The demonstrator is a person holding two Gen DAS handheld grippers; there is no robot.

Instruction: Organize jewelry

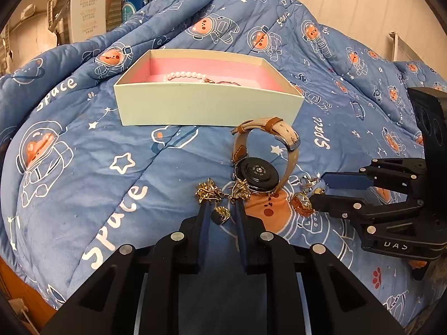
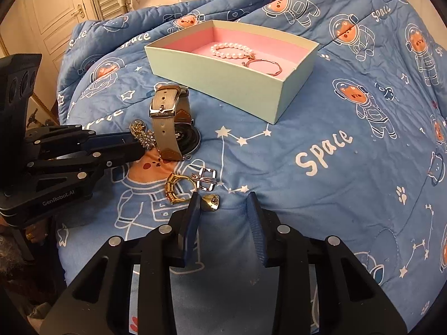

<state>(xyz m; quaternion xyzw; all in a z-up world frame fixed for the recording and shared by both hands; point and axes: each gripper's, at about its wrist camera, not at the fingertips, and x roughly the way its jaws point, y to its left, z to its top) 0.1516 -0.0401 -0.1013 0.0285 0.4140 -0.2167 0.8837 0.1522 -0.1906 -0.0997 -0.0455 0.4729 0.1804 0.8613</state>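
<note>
Jewellery was being gathered from a blue space-print quilt [image 1: 83, 167] on a bed, short of a pale green cardboard box with a pink lining [image 1: 195, 106]. A pearl bracelet [image 2: 232, 48] and a rose-gold bangle [image 2: 265, 65] were already laid in the box. A beige-strapped watch [image 1: 258, 173] was propped just in front of it.

Nearer than the watch, the left gripper [image 1: 222, 203] was set narrowly around a ridged gold ring [image 1: 220, 215], with a sliver of quilt visible beside one pad. The right gripper [image 2: 223, 195] was held wider, a domed gold ring [image 2: 211, 202] lying just inside one finger.

The pick-up step was judged to be in hand. Each grip would need to be completed before a lift towards the box.

A tangled gold chain [image 1: 208, 192] by the watch could not be sorted into separate pieces. Firm pad contact could not be confirmed.
</note>
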